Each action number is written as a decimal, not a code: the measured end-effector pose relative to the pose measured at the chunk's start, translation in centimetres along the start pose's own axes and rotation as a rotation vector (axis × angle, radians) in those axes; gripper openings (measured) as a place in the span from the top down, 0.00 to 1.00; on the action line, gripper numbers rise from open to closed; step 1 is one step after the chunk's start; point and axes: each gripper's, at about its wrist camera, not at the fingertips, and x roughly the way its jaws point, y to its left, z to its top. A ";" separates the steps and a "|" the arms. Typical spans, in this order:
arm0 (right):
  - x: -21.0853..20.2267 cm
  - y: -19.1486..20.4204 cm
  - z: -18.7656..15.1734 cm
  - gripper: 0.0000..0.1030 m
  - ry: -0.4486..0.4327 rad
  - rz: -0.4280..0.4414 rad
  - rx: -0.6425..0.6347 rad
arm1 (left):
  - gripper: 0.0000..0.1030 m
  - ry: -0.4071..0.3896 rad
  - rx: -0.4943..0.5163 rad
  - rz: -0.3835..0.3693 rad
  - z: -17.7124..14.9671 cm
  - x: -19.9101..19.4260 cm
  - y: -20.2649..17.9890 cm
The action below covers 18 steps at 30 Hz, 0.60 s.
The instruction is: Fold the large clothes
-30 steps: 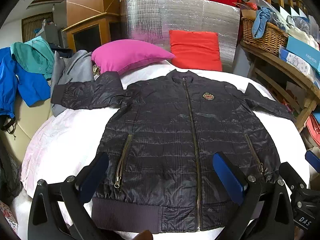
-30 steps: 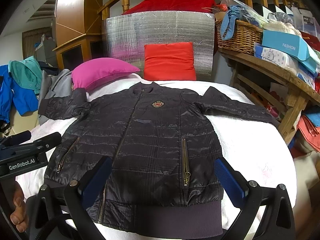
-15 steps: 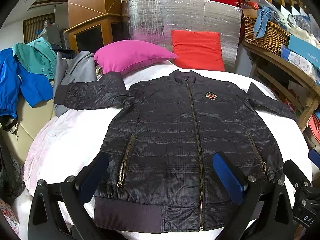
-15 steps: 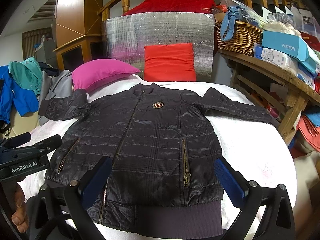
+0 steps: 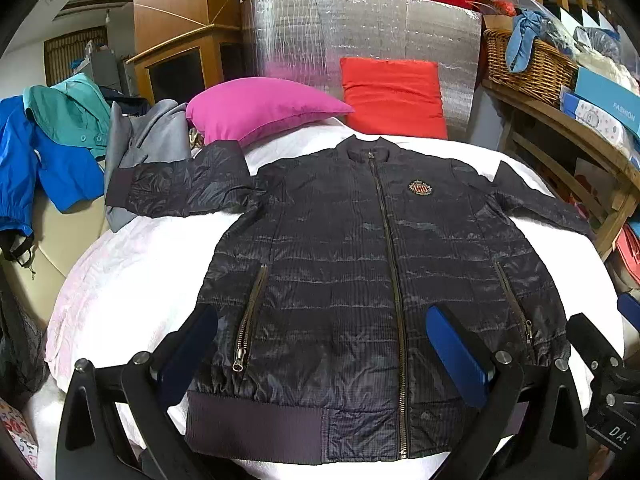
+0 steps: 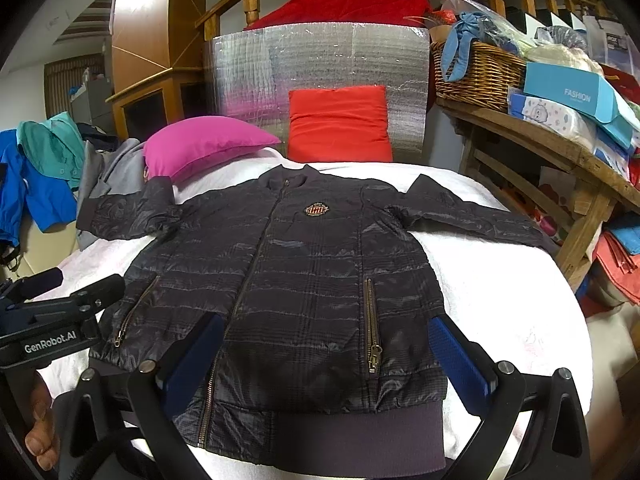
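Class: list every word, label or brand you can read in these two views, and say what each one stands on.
"FASHION": blue box on the wooden shelf.
"GenRobot.AI": left gripper, seen in the right wrist view.
"DAS", cut off: right gripper, seen in the left wrist view.
Jacket chest badge: lettering too small to read.

free: white bed (image 5: 132, 264) beside jacket (image 5: 360, 272) | blocked: pink pillow (image 5: 260, 108), wooden shelf (image 6: 560, 152)
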 end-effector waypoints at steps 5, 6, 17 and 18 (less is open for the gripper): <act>0.1 -0.3 0.0 0.00 0.002 0.000 0.007 | 0.00 -0.001 0.009 0.002 0.0 0.0 -0.3; 0.1 -0.4 0.0 0.00 0.002 0.000 0.010 | 0.00 0.000 0.010 0.003 -0.1 0.0 -0.4; 0.6 -1.0 -0.2 0.00 0.010 0.004 0.031 | 0.00 0.012 0.030 0.010 -0.2 0.4 -1.0; 0.7 -1.0 -0.2 0.00 0.011 0.004 0.031 | 0.00 0.013 0.030 0.010 -0.2 0.5 -1.0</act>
